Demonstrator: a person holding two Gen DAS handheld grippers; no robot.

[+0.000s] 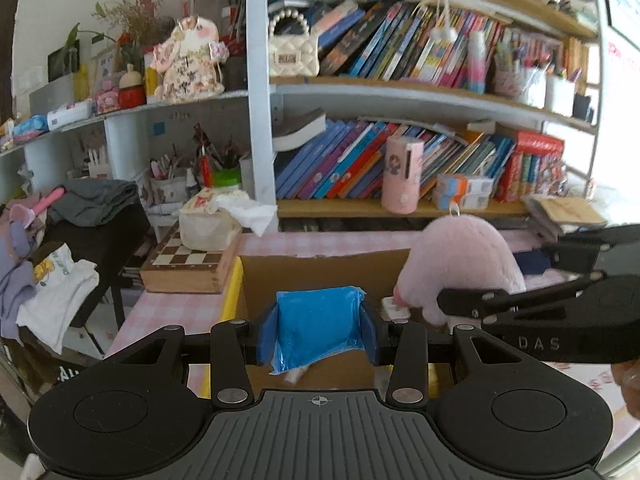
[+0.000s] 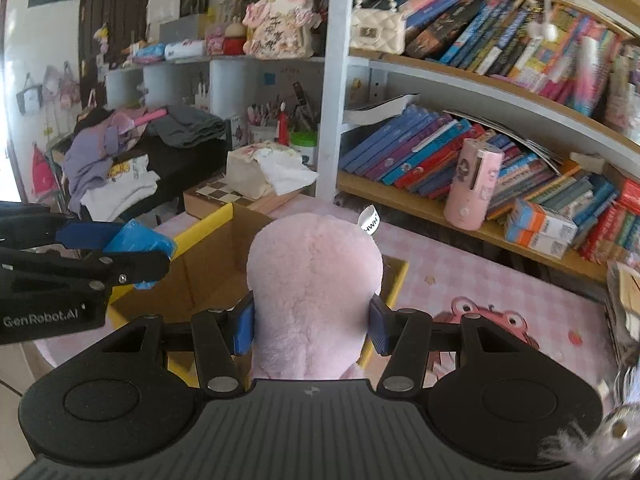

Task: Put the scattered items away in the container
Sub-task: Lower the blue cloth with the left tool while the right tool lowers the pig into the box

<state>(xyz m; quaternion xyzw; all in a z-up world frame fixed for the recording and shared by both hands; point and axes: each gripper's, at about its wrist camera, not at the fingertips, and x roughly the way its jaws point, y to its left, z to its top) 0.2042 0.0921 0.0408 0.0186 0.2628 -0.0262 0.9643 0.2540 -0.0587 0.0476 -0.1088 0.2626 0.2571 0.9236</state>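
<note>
Left wrist view shows the left gripper with its blue pads closed narrowly on a blue plastic packet, held above the open cardboard box on the pink checked tablecloth. Just beside it, the right gripper clamps a pink plush toy between its partly spread jaws, over the box's right edge.
</note>
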